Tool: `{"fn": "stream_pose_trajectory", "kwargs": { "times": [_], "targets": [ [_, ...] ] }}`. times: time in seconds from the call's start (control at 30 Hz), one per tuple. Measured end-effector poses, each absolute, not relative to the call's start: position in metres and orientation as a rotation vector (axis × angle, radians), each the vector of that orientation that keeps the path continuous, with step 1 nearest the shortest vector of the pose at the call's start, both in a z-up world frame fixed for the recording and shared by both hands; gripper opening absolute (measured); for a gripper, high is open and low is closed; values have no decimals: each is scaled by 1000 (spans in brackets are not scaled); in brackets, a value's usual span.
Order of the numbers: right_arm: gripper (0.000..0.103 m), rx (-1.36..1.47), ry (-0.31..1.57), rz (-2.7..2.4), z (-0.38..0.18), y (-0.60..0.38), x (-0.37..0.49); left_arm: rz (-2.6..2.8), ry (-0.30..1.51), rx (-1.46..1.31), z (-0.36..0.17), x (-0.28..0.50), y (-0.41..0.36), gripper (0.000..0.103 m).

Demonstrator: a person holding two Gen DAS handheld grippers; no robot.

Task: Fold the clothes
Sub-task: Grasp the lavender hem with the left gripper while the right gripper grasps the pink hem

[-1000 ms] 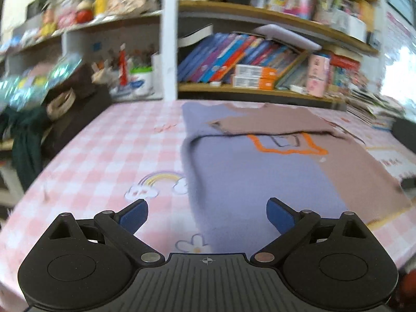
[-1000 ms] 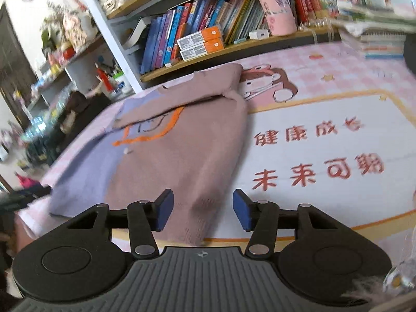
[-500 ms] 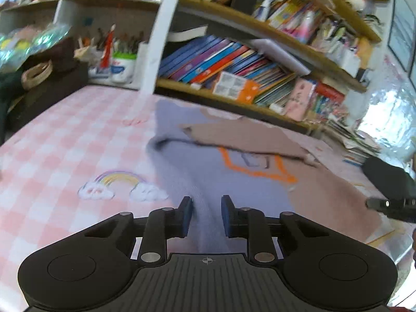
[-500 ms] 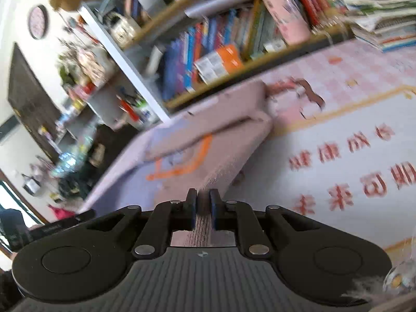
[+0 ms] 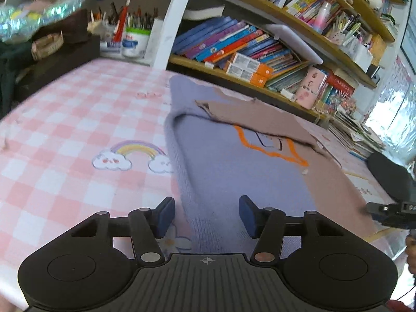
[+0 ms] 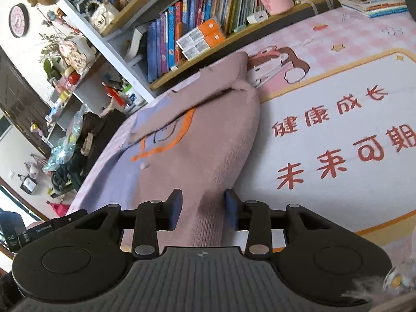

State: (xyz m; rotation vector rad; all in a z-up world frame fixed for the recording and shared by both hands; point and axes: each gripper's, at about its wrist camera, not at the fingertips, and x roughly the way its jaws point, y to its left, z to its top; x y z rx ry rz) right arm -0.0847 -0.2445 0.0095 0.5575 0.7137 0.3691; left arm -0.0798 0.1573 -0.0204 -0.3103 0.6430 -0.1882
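Pink checked table (image 5: 65, 135); both grippers angled down, jaws opening over sweater (image 5: 234, 166)

Sweater (image 5: 234, 171) showing two colours: lavender-blue on one half, dusty mauve-brown on the other, an orange outline across the chest. Desk (image 5: 65, 161) wearing a pink-and-white check cloth with a pastel rainbow (image 5: 132, 153) between white clouds. Mat (image 6: 351, 135) showing white with red characters and a yellow border. Fingers (image 5: 165, 215) showing dark blue pads on black arms.
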Motion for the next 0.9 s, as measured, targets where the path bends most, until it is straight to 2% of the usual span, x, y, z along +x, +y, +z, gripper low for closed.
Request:
{"fn": "stream_pose_trajectory", "kwargs": {
  "times": [0.07,0.1,0.13,0.17,0.23,0.4,0.53,0.63,0.7,0.87,0.9],
  "targets": [
    [32,573,715,380,7,-245,-81,-202,648,-312,-20,-79,159,48],
    [24,579,720,384,6,-244,-79,-211,653,-319,-21,-78,160,42],
    [19,572,732,385,6,-243,-76,-221,661,-330,-22,-76,161,23],
    [16,565,742,387,7,-241,-74,-224,663,-336,-22,-74,162,11],
    [14,551,731,395,13,-238,-72,-238,631,-335,-15,-76,160,7],
    [14,524,613,463,45,-242,-81,-274,578,-305,4,-79,155,8],
    [16,527,677,454,33,-244,-77,-278,663,-343,-9,-73,162,10],
    [18,534,716,452,23,-246,-76,-286,711,-370,-15,-73,166,20],
    [22,546,727,453,17,-247,-76,-289,729,-390,-19,-72,167,23],
    [20,601,737,443,3,-253,-76,-291,727,-450,-27,-70,173,22],
    [16,611,740,441,2,-255,-76,-294,722,-464,-28,-70,174,22]
  ]
}}
